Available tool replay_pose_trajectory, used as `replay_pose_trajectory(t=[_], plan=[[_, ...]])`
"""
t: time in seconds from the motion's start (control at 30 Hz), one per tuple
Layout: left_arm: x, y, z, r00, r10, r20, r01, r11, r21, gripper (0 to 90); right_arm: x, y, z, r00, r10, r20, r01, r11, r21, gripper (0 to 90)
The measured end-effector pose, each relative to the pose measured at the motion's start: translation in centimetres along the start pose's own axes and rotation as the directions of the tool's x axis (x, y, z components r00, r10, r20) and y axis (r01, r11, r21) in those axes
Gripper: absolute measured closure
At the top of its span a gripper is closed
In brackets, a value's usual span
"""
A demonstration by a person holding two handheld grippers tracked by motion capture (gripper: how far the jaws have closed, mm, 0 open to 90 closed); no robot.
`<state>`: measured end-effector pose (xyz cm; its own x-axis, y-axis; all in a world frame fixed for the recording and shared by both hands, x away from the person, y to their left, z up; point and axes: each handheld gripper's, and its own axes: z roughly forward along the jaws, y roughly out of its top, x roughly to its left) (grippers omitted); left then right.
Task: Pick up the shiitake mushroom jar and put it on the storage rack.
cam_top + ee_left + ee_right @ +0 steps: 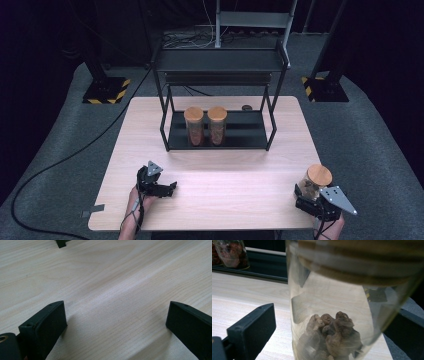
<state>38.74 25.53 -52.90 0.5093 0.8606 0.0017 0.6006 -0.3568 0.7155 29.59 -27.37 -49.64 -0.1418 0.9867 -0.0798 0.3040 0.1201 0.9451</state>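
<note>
A clear glass jar [314,182] with a wooden lid stands near the table's front right corner and holds pale brown lumps in its bottom. My right gripper [306,196] is at that jar from the near side. In the right gripper view the jar [329,315] stands between the jaws of the right gripper [334,317], and a gap shows between the left jaw and the glass. My left gripper [167,183] rests low over the front left of the table. Its jaws [117,308] are spread wide with only bare wood between them.
A black two-tier shelf rack [220,142] stands at the back middle of the wooden table [225,170]. Two wooden-lidded jars [194,126] [217,125] with reddish-brown contents sit on its lower shelf. A small dark object [246,107] lies behind the rack. Cables run over the grey floor.
</note>
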Motion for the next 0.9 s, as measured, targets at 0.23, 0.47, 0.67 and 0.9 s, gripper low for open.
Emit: replay_pose_trajectory(t=[0.23, 0.47, 0.67, 0.9], plan=[[0.0, 0.0, 0.0, 1.0000, 0.000, 0.000, 0.000, 1.0000, 0.000, 2.4, 0.0, -0.5, 0.8, 0.9999, 0.013, -0.003, -0.013, 1.000, 0.004, 0.0], [0.0, 0.0, 0.0, 1.0000, 0.000, 0.000, 0.000, 1.0000, 0.000, 2.4, 0.0, -0.6, 1.1, 0.9999, 0.008, -0.008, -0.008, 1.000, -0.007, 0.0], [0.0, 0.0, 0.0, 1.0000, 0.000, 0.000, 0.000, 1.0000, 0.000, 2.4, 0.2, -0.7, 1.3, 0.9998, -0.009, 0.016, 0.009, 1.000, 0.003, 0.0], [0.0, 0.0, 0.0, 1.0000, 0.000, 0.000, 0.000, 1.0000, 0.000, 2.4, 0.1, -0.9, 1.3, 0.9996, 0.009, 0.026, -0.009, 1.000, -0.002, 12.1]])
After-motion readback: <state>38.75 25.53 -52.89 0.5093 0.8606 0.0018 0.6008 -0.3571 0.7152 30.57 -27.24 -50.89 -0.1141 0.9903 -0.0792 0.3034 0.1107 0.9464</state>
